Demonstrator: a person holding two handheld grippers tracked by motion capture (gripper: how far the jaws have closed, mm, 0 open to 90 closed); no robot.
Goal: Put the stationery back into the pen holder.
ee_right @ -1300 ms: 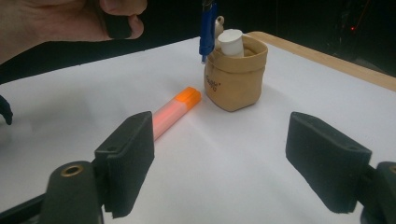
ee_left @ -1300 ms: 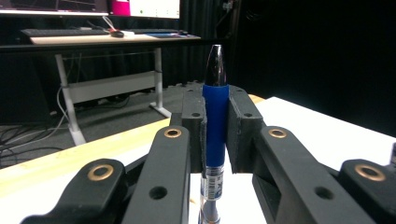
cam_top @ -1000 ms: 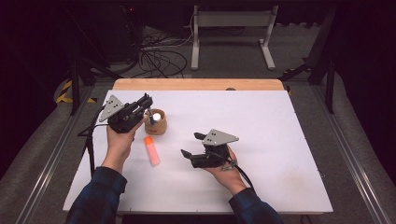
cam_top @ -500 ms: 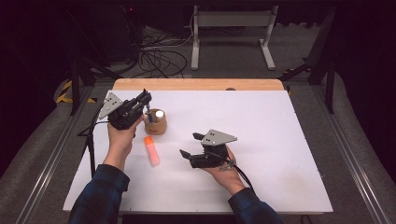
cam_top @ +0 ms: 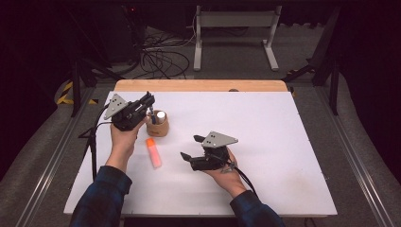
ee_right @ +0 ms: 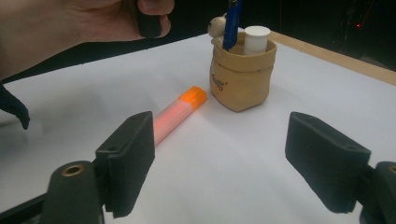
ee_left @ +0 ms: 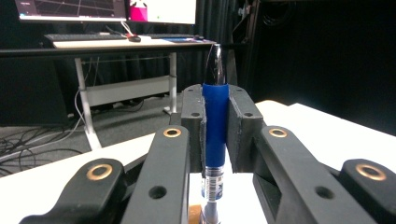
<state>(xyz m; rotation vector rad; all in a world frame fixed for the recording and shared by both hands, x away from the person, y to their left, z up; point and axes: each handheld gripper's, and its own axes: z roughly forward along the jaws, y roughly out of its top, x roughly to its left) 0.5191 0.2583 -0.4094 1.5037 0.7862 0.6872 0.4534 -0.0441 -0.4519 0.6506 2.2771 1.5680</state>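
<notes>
— What does the high view give?

— The left hand (cam_top: 124, 142) reaches forward along the white table (cam_top: 283, 142), forearm in a dark plaid sleeve, and holds the left gripper (cam_top: 149, 105) tilted over a small tan cup (cam_top: 157, 127). A blue pen (cam_top: 151, 116) stands in the jaws, its lower end in the cup beside a white cylinder (cam_top: 161, 115). An orange highlighter (cam_top: 153, 152) lies flat just in front of the cup. The right hand (cam_top: 222, 168) rests low on the table, its right gripper (cam_top: 190, 147) pointing left toward the highlighter, well apart from it.

— And the left gripper view?

— The jaws are clamped tight on the pen's blue barrel (ee_left: 215, 123), which stands upright between the pads, dark tip up.

— The right gripper view?

— Its fingers (ee_right: 128, 158) stand wide apart with nothing between them. Beyond lie the highlighter (ee_right: 180, 112) and the cup (ee_right: 240, 79), the pen (ee_right: 232, 21) rising from it under the left hand (ee_right: 84, 23).
</notes>
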